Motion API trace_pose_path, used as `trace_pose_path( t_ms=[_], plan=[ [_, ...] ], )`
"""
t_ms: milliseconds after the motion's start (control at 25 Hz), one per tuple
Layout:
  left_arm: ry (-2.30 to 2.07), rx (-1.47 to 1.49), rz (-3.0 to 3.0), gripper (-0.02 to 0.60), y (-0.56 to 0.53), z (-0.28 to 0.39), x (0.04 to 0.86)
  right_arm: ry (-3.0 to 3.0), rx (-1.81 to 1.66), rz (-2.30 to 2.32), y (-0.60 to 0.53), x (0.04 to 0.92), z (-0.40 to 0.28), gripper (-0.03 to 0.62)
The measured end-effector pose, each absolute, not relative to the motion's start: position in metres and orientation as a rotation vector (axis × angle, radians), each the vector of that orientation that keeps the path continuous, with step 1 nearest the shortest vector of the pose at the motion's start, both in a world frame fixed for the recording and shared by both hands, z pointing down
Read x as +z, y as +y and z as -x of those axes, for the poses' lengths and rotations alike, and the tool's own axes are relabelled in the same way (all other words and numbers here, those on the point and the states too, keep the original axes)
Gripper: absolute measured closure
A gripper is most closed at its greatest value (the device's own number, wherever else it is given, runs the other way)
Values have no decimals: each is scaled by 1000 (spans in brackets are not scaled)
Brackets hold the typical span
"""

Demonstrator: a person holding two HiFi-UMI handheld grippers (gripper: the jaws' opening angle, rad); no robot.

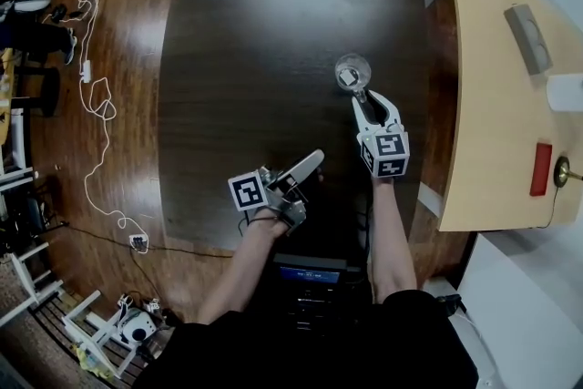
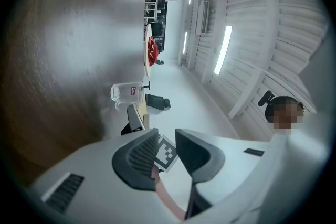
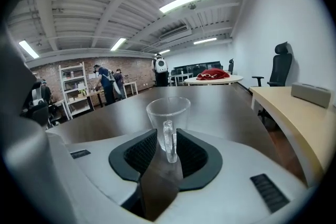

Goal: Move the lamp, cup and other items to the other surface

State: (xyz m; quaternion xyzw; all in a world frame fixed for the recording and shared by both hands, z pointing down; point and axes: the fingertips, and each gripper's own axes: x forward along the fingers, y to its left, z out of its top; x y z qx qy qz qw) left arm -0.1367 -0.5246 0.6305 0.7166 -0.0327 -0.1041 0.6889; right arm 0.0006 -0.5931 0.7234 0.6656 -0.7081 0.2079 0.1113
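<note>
My right gripper (image 1: 369,103) is wide open and has hold of nothing. The clear glass cup with a side handle (image 1: 352,71) stands upright on the dark brown oval table (image 1: 246,59), just ahead of my jaws. In the right gripper view the handle faces me and sits in the gap between the black ribbed pads (image 3: 139,152), with neither pad pressing on it.

I judge this step to be the grasp. Glass is slick and the handle is thin, so I want to ease forward until the pads cover the handle's full depth. Then I should centre it in the gap so both pads meet it together. A one-sided touch could turn the cup or slide it across the table. I should close gently, hold the gripper level and lift straight up, since the cup may swing below a grip on the handle alone.

The pale wooden table (image 1: 483,105) to my right looks like the place to set it down.

My left gripper (image 1: 310,161) lies tilted near the table's near edge, jaws apart with nothing between them, and is best left out of the path
</note>
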Motion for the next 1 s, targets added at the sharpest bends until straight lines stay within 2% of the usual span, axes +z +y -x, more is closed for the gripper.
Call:
trace_pose_path(
  t_ms=[280, 1000],
  plan=[
    [-81, -228, -1606, 466, -528, 141, 633, -2043, 492, -1937, -604, 725, 0, 502],
    [-40, -233, -1648, 466, -512, 155, 608, -1980, 468, -1960, -575, 703, 13, 522]
  ],
)
